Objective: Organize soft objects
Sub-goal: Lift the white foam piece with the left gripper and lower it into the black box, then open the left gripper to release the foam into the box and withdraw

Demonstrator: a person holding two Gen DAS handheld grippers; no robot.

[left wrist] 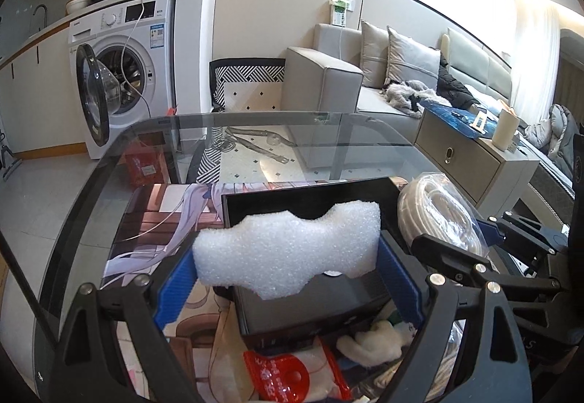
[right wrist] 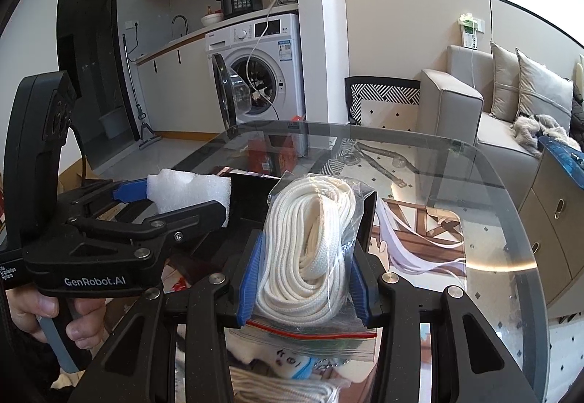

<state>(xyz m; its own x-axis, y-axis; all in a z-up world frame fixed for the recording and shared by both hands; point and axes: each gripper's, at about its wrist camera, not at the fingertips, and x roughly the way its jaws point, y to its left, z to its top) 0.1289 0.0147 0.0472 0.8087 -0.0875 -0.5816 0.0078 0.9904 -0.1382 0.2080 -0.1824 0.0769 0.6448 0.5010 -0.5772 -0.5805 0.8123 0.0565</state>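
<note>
With the white foam block (left wrist: 286, 249) clamped between the widely spread left gripper (left wrist: 286, 279) and the bagged white rope coil (right wrist: 314, 246) squeezed in the narrowly closed right gripper (right wrist: 303, 279) above the black box (left wrist: 314, 308), either could be dropped beside it if released early.

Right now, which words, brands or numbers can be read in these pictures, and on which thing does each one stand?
"GenRobot.AI": on the body of the left gripper.
Small white print at that body's edge: too small to read.
Washing machine stickers and panel: too small.
Red packet, white characters: blurred, unreadable.
</note>
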